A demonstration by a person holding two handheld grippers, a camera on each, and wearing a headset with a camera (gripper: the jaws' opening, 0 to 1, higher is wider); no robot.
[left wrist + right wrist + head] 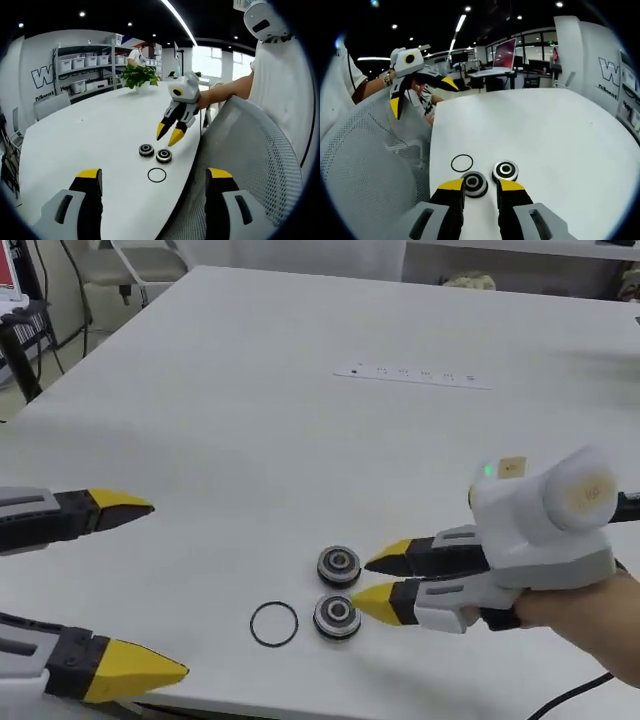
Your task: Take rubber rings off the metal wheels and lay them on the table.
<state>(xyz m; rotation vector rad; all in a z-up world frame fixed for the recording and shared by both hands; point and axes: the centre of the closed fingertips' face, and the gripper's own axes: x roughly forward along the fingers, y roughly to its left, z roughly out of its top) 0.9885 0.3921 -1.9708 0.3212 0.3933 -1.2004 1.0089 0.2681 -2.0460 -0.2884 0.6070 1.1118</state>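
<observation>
Two small metal wheels point(338, 566) point(337, 617) with dark rims lie side by side near the front edge of the white table point(300, 420). A loose black rubber ring point(273, 624) lies flat just left of the nearer wheel. My right gripper point(365, 580) is open by about a wheel's width, its yellow tips just right of the wheels. In the right gripper view, one wheel point(474, 183) sits just beyond the tips of my right gripper point(481, 186), the other wheel point(505, 170) beside it, the ring point(462, 162) further out. My left gripper point(168, 590) is wide open at the left, holding nothing.
A thin white strip point(412, 375) lies further back on the table. A grey mesh chair back point(250, 150) stands close against the table's front edge. A potted plant point(140, 76) stands at the far end. The person's hand point(585, 615) holds the right gripper.
</observation>
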